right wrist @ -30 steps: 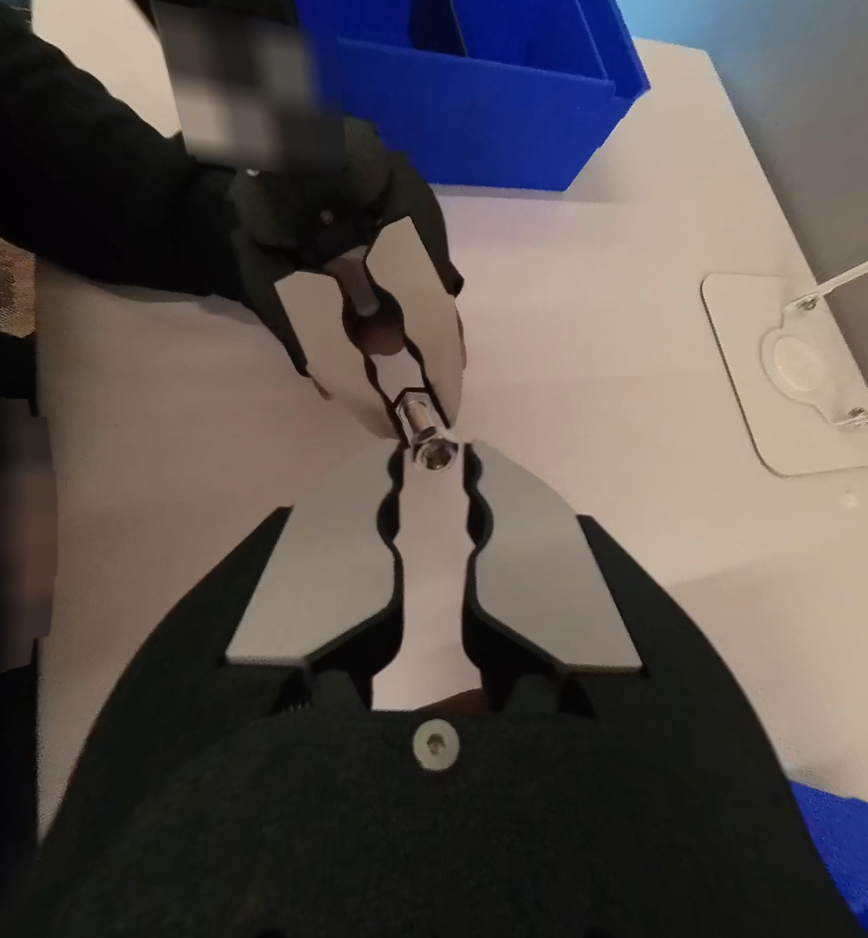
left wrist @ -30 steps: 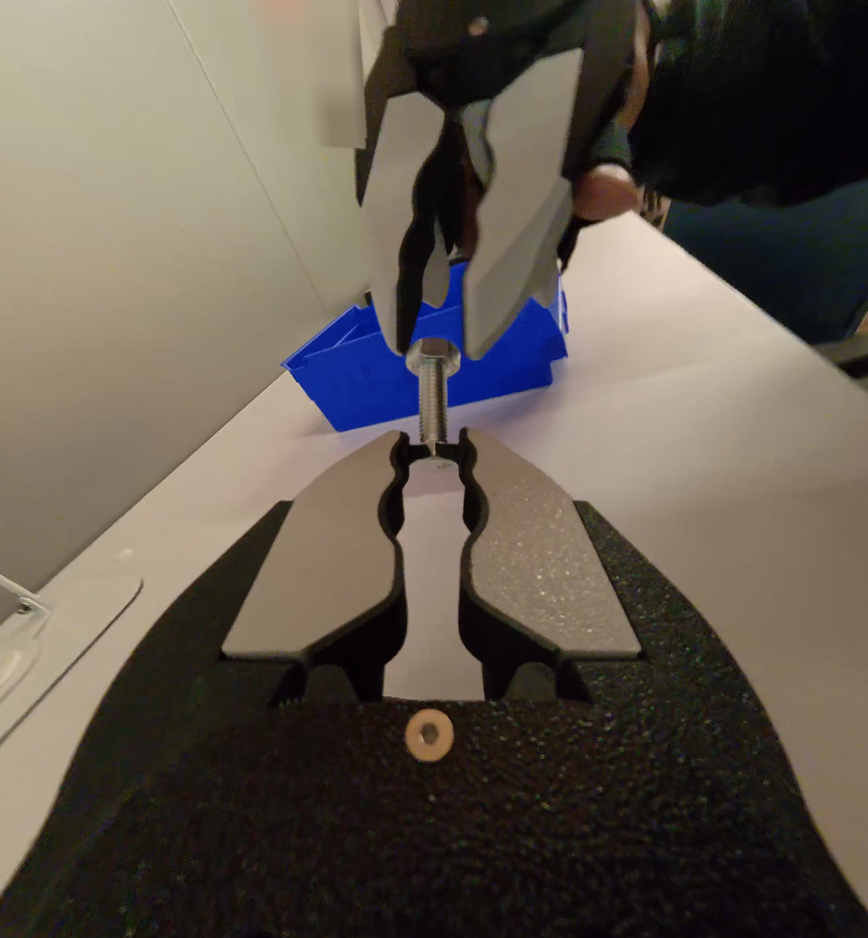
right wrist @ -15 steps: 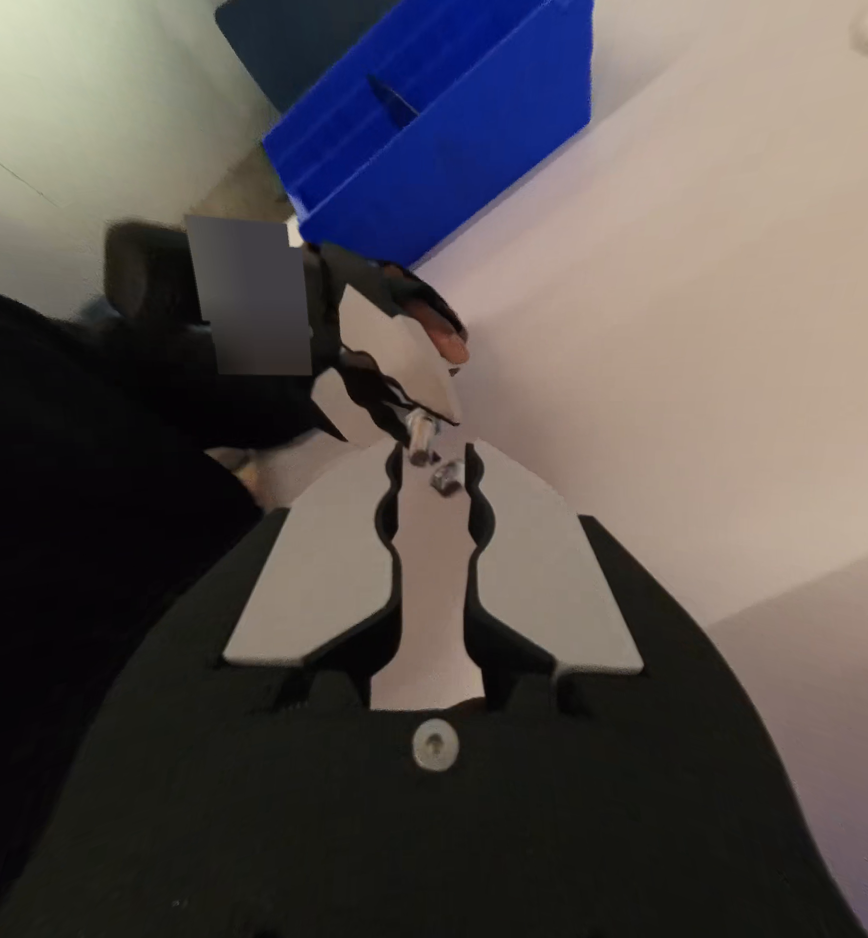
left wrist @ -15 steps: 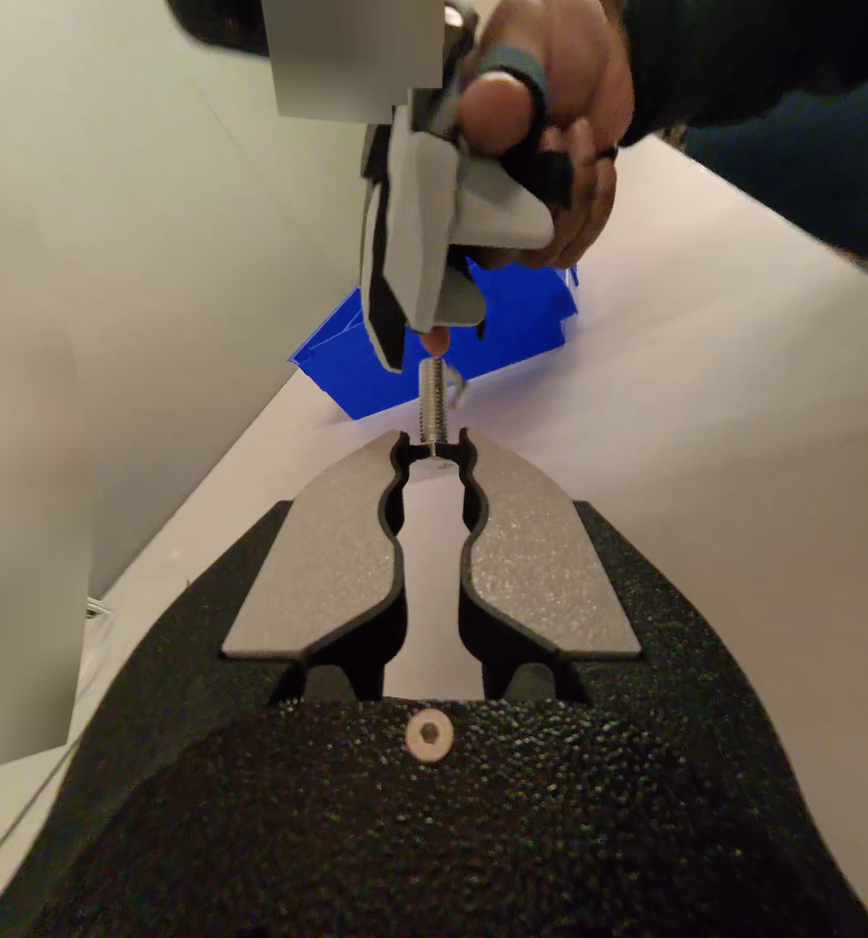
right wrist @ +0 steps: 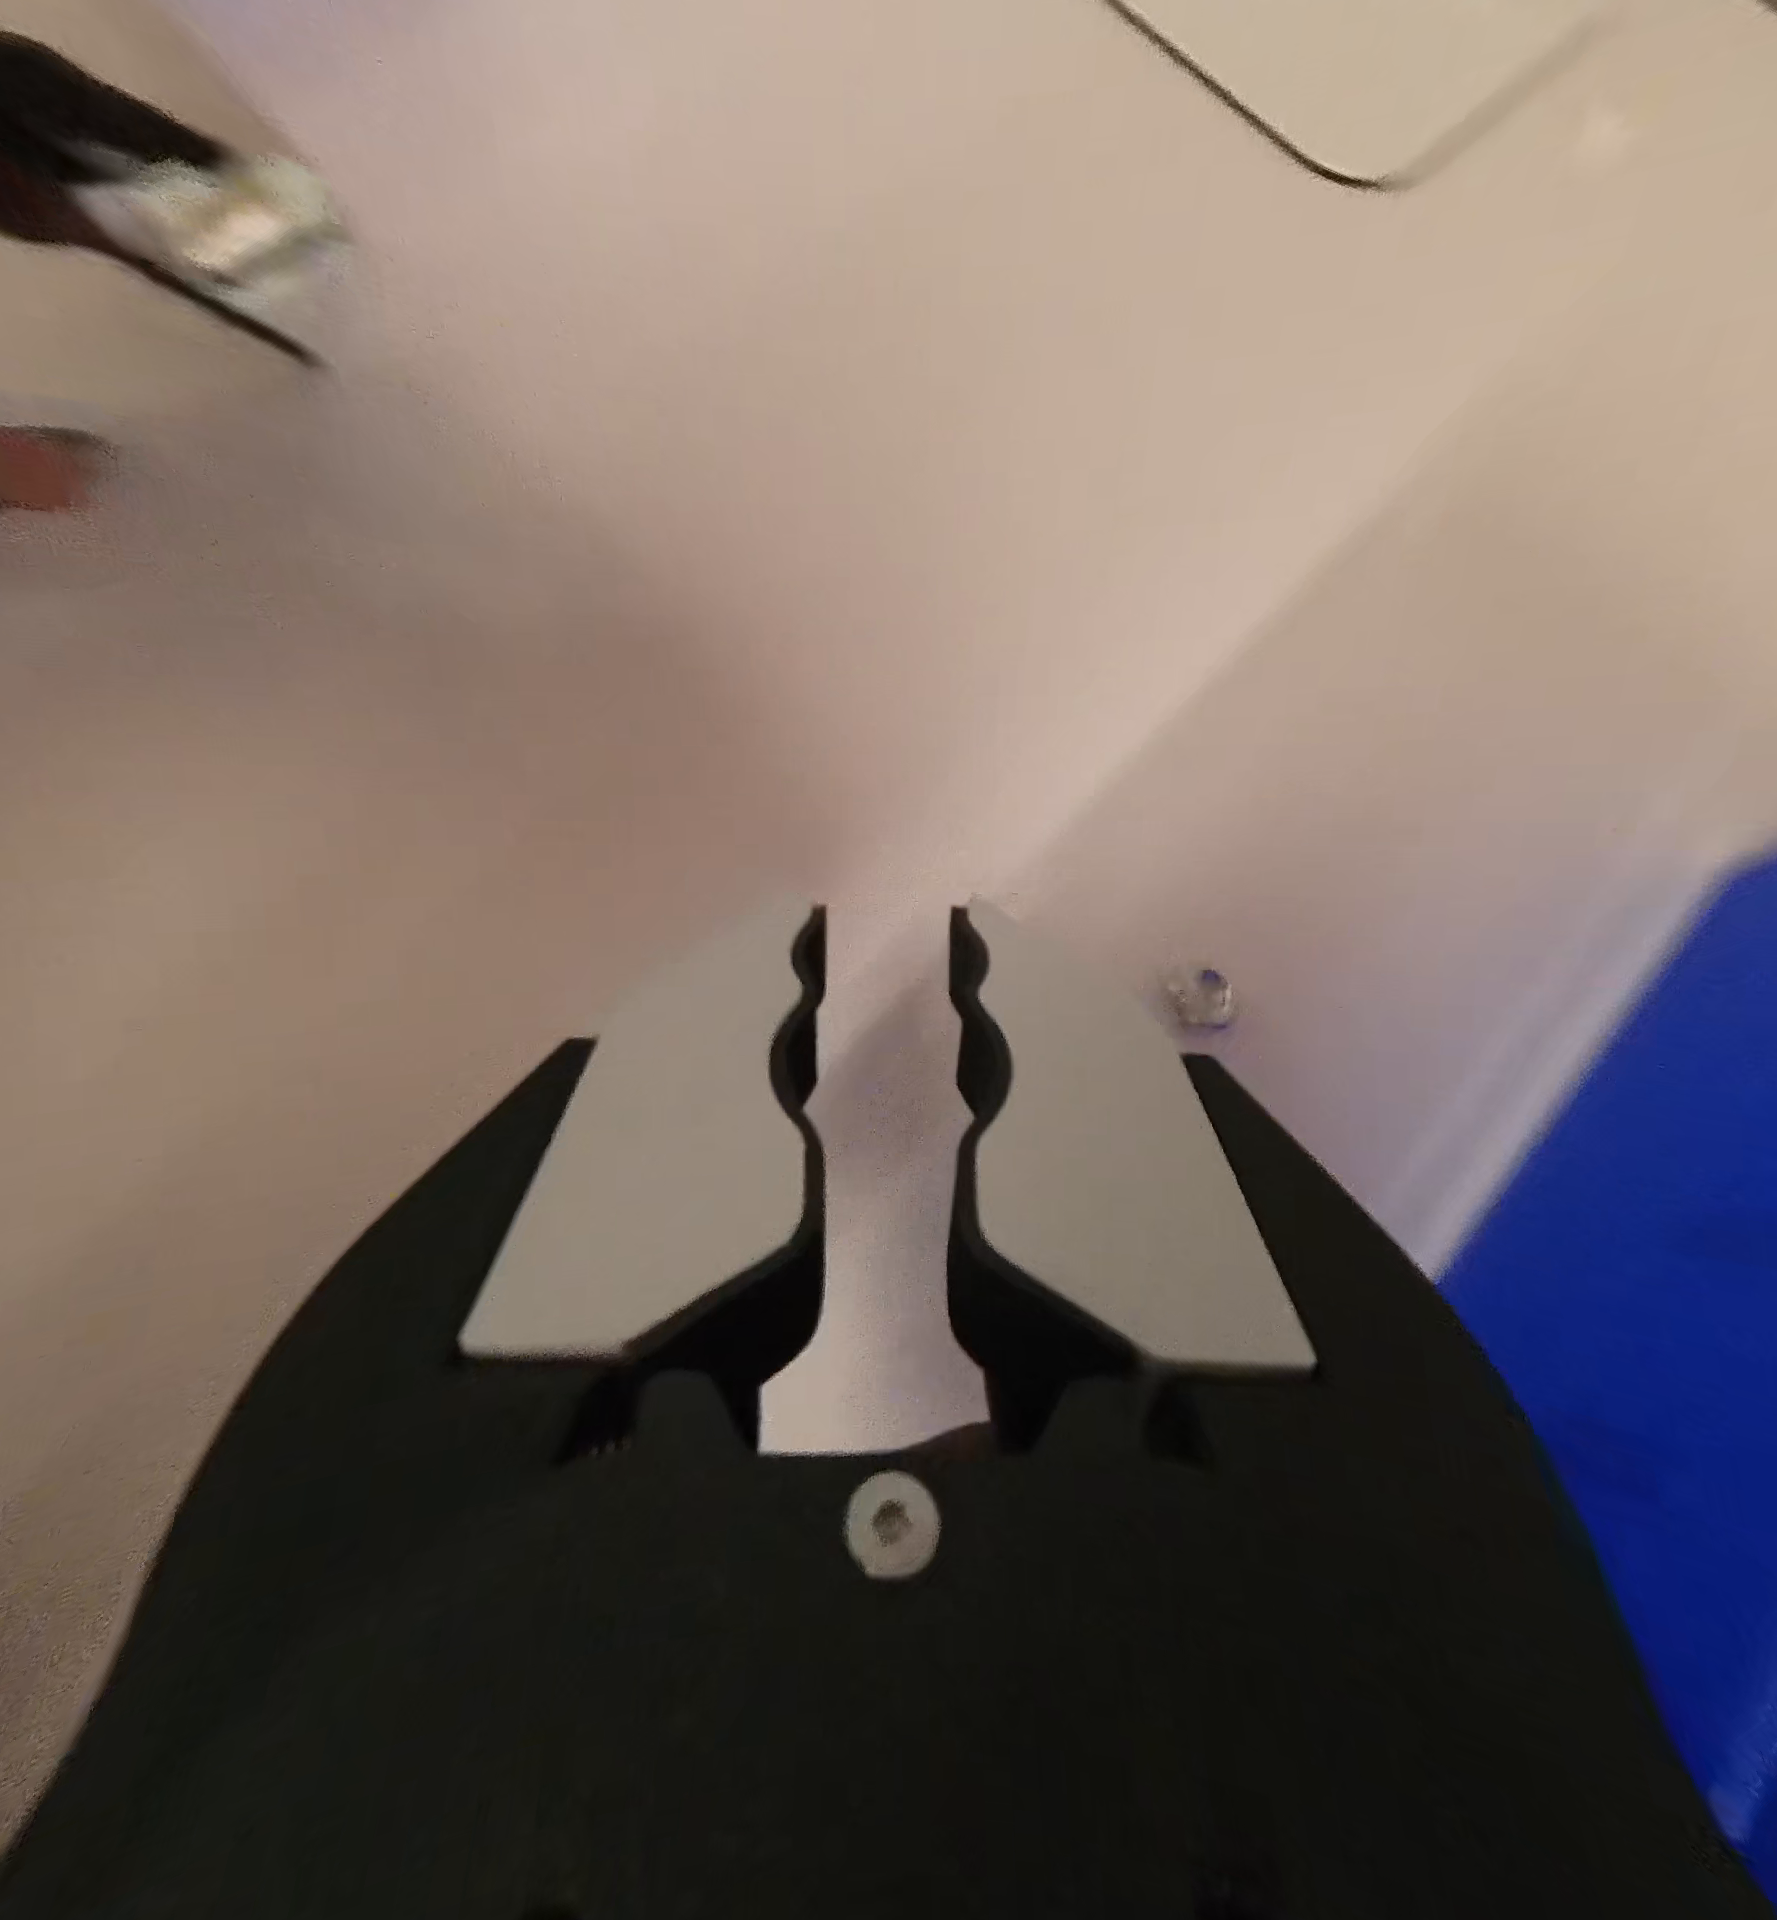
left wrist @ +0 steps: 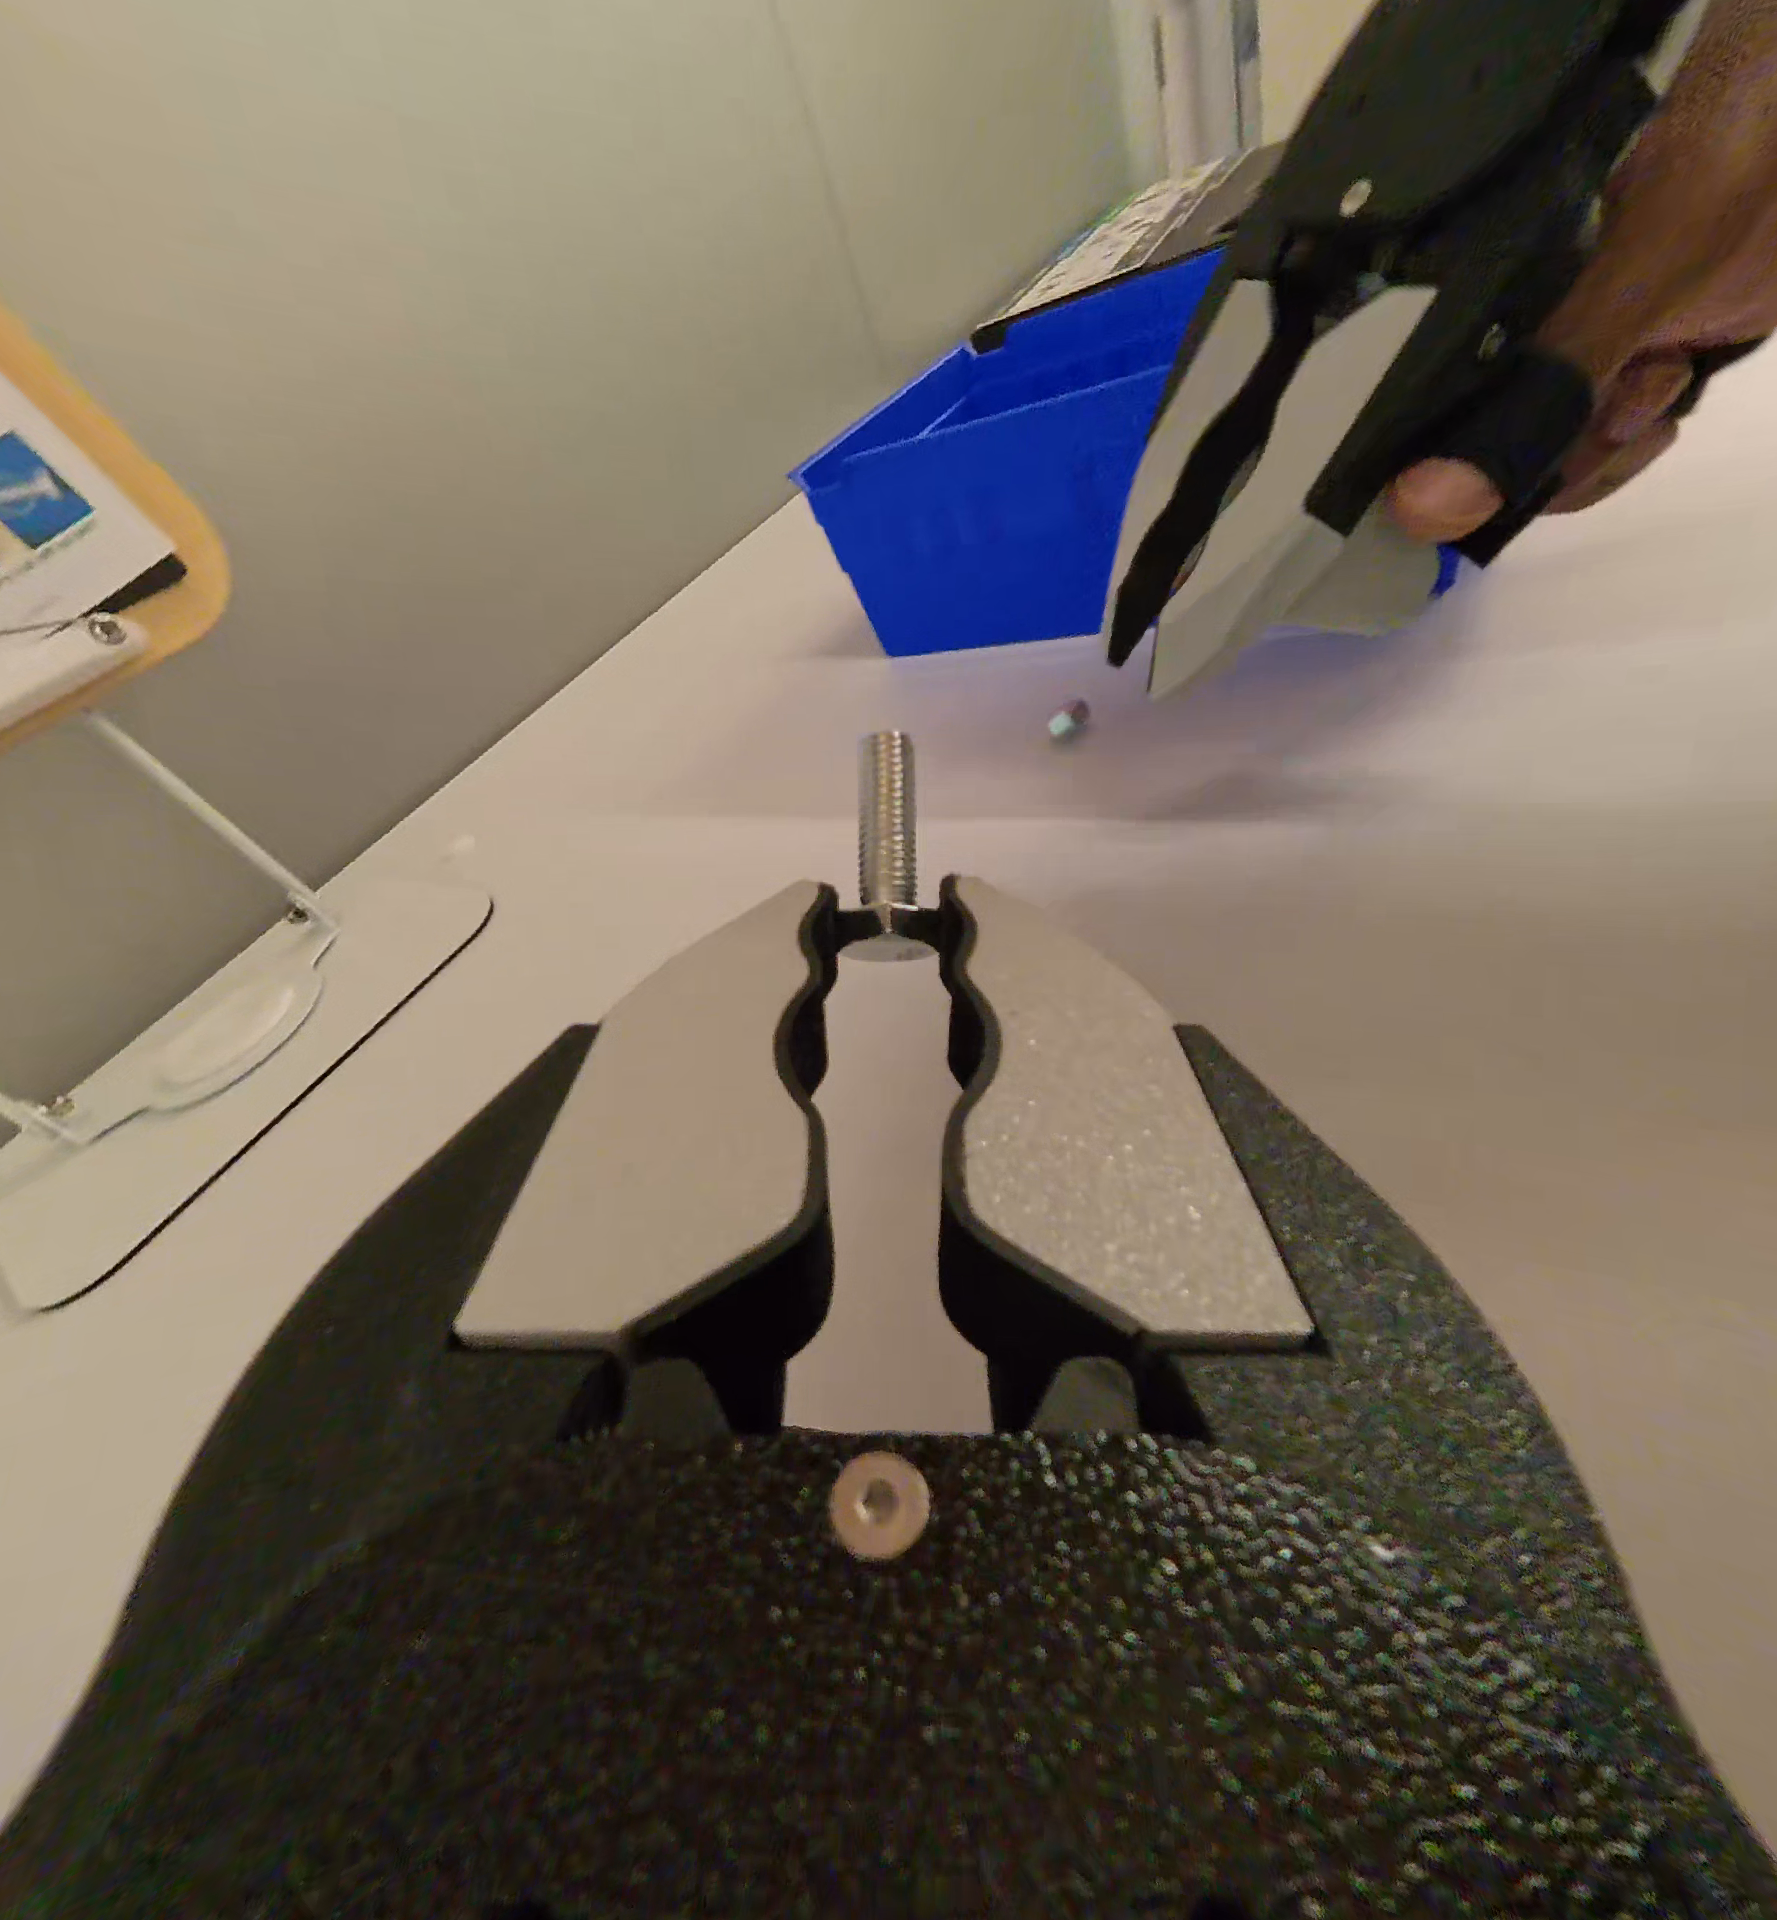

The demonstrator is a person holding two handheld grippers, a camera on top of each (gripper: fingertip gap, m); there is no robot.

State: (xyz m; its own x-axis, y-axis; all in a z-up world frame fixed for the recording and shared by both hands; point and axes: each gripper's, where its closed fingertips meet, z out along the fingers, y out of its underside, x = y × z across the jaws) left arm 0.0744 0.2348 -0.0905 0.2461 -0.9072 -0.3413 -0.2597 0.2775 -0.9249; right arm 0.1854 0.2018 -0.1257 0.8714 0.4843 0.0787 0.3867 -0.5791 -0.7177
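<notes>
Left claw (left wrist: 884, 914) is clamped on the hex head of a silver bolt (left wrist: 885, 810), threaded shank pointing away, so the threads are exposed. Right claw (right wrist: 886, 914) stands apart, holding nothing (blurred), just beside a small nut (right wrist: 1201, 1000) lying loose on the tabletop (left wrist: 1383, 1039) near the blue bin (left wrist: 967, 520).
</notes>
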